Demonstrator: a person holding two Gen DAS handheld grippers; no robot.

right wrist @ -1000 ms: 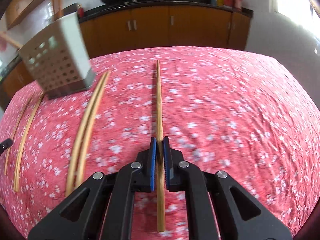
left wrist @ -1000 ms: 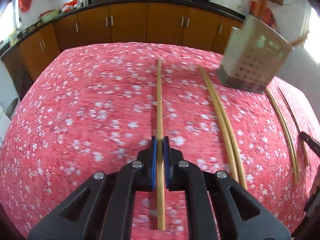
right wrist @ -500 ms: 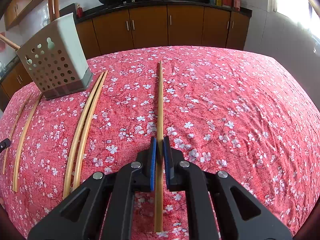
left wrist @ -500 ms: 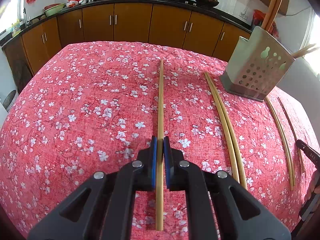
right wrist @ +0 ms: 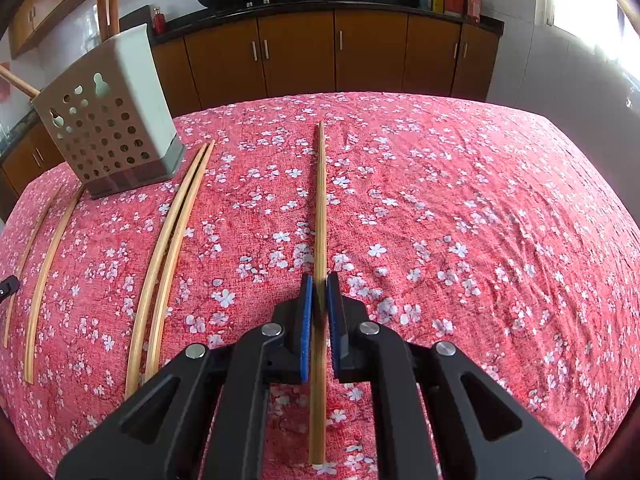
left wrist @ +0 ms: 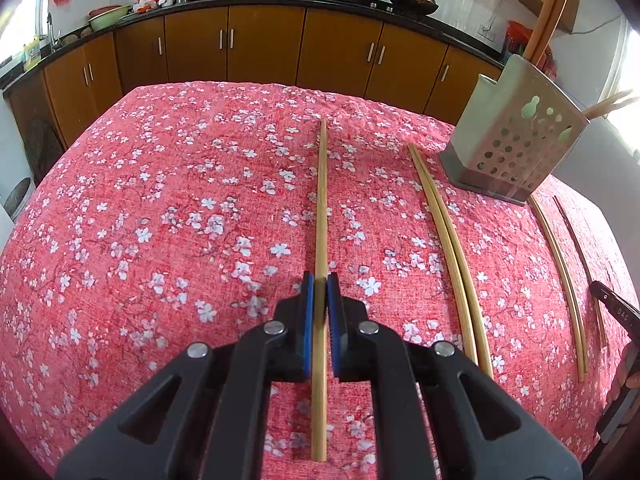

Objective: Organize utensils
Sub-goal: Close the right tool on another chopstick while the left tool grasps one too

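In the left wrist view my left gripper (left wrist: 319, 284) is shut on a long bamboo chopstick (left wrist: 321, 200) that runs straight ahead over the red flowered tablecloth (left wrist: 160, 220). In the right wrist view my right gripper (right wrist: 319, 284) is likewise shut on another bamboo chopstick (right wrist: 320, 200). I cannot tell whether either tip touches the cloth. A grey perforated utensil holder (left wrist: 516, 148) (right wrist: 108, 128) stands between the two hands, with chopsticks (left wrist: 552, 8) upright in it. A pair of chopsticks (left wrist: 448, 236) (right wrist: 172, 240) lies beside it on the cloth.
Two more chopsticks (left wrist: 560, 264) (right wrist: 48, 256) lie on the holder's other side. Part of the right gripper (left wrist: 616, 308) shows at the left wrist view's right edge. Brown kitchen cabinets (right wrist: 296, 52) under a counter with woks stand beyond the table's far edge.
The blur of a second ago has gone and both views have steadied. Each gripper still holds its chopstick in the same place; nothing on the cloth has moved.
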